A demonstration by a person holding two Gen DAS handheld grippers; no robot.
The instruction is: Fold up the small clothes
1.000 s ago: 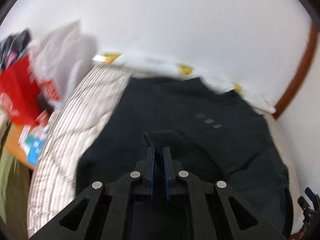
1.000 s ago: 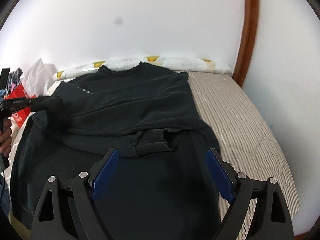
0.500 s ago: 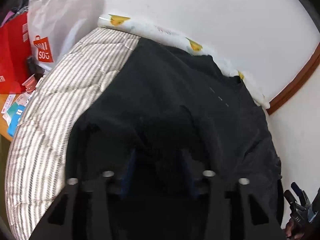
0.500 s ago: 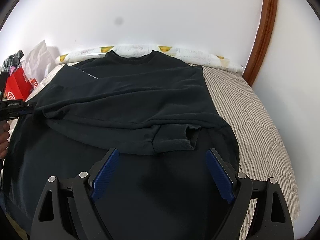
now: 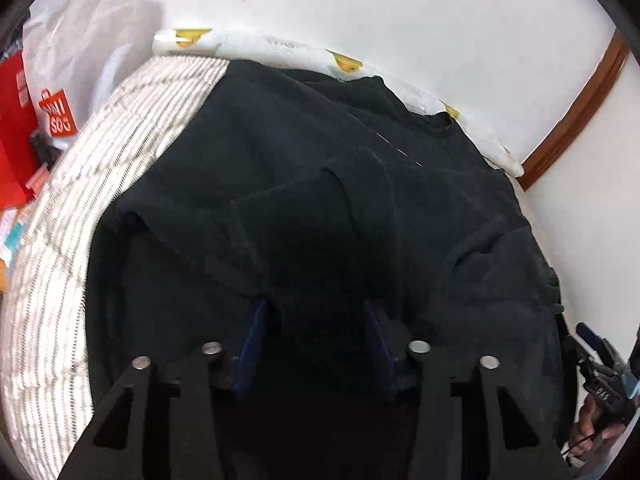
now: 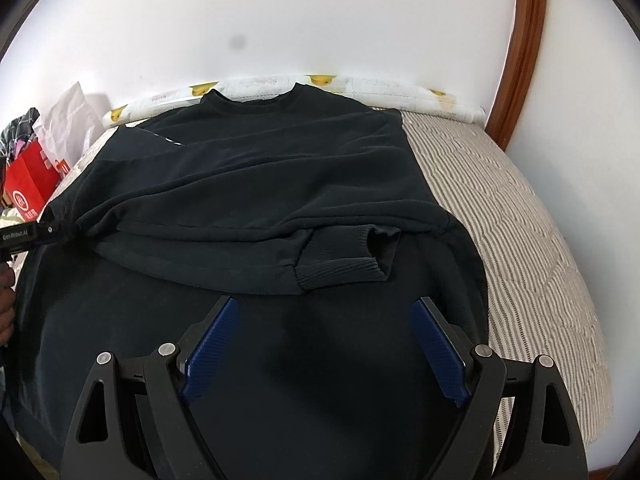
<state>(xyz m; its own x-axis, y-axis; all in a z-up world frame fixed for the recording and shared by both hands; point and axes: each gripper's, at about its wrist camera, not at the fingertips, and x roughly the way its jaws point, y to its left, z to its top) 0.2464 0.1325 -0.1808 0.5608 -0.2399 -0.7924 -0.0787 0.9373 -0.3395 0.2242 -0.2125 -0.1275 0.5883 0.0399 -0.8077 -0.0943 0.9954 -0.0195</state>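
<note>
1. Our right gripper (image 6: 324, 344) hovers wide open, holding nothing, above the black sweatshirt (image 6: 256, 184) spread on the striped bed (image 6: 520, 240).
2. The folded-in sleeve cuff (image 6: 340, 252) lies just ahead of it, long axis crosswise.
3. Our left gripper (image 5: 316, 336), jaws just narrowing and part-open, sits over cloth at the far side edge; grip unclear.

Striped mattress (image 6: 516, 216) lies bare along the right of the right wrist frame; open passage there. Black sweatshirt (image 6: 280, 184) covers the middle, its folded sleeve cuff (image 6: 340, 252) raised just ahead of the right gripper (image 6: 324, 340). Far edge is closed off by a rolled mat (image 6: 360, 86) against the wall (image 6: 320, 16). Left edge is crowded by a white shopping bag (image 5: 76, 64) and red bag (image 5: 12, 120).
</note>
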